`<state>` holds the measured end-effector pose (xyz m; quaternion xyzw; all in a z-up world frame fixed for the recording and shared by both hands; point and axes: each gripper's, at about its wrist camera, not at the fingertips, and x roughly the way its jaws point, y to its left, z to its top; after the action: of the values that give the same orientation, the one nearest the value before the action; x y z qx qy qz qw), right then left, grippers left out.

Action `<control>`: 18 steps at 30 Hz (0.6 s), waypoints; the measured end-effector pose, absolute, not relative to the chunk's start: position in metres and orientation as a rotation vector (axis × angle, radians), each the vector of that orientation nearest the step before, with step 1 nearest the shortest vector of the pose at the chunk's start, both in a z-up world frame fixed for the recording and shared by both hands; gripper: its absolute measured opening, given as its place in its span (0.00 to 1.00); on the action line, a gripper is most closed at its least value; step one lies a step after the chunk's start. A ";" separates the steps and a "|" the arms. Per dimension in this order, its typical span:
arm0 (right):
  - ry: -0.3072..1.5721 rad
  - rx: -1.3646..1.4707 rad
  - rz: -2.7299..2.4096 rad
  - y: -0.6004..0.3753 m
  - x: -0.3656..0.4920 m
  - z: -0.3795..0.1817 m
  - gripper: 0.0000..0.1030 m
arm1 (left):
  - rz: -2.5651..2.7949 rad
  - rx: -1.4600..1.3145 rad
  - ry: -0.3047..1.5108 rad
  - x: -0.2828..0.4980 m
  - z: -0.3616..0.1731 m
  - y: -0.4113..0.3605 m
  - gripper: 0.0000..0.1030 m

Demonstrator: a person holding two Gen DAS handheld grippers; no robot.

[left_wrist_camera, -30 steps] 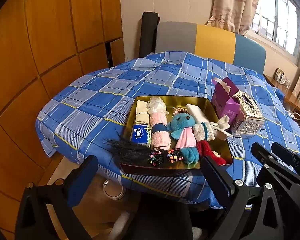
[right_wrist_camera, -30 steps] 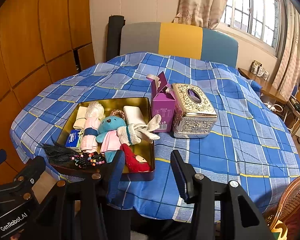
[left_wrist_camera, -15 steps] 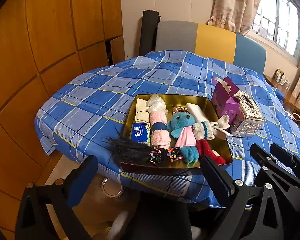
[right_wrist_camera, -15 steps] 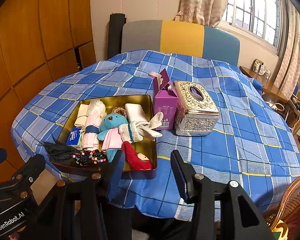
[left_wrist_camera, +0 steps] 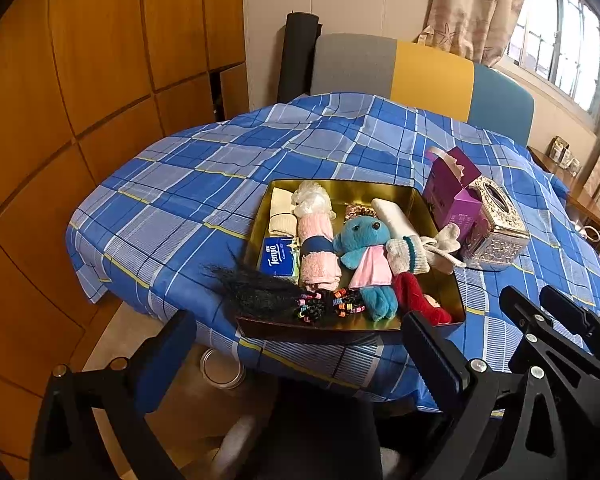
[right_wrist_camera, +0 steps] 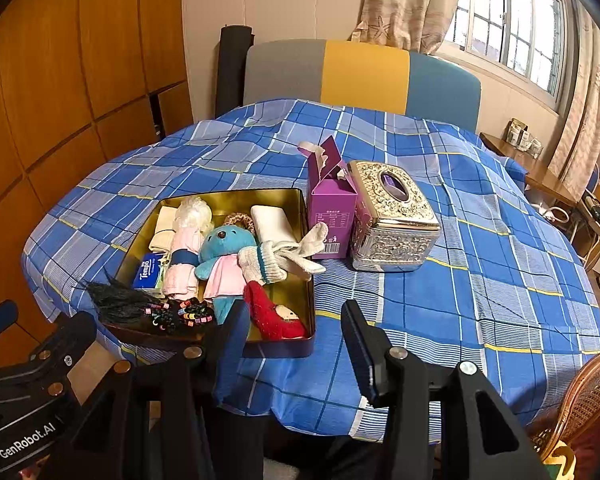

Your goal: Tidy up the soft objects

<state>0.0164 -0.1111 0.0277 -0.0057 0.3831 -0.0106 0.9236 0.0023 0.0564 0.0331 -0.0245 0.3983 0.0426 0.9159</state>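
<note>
Both grippers, left gripper and right gripper, hung apart and empty near the tin. Blue plush looked light, squashy; pinch its torso.

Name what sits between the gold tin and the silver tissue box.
The purple carton stands between the gold tin and silver tissue box, clearest in the right wrist view.

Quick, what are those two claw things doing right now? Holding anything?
Left gripper: open, holding nothing.
Right gripper: open, holding nothing.
</note>
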 end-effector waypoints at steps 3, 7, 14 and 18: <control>0.788 -0.010 -0.022 -0.111 0.017 0.027 0.47 | 0.088 -0.049 0.821 0.002 0.033 0.057 1.00; 0.791 -0.007 -0.021 -0.111 0.017 0.026 0.47 | 0.085 -0.045 0.826 0.002 0.032 0.056 1.00; 0.792 -0.013 -0.020 -0.110 0.017 0.025 0.47 | 0.088 -0.053 0.842 0.004 0.028 0.055 1.00; 0.797 -0.010 -0.017 -0.110 0.017 0.024 0.47 | 0.103 -0.056 0.844 0.005 0.026 0.057 1.00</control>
<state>0.0175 -0.1102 0.0243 -0.0048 0.3880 -0.0085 0.9216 0.0055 0.0568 0.0263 -0.0271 0.4093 0.0499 0.9106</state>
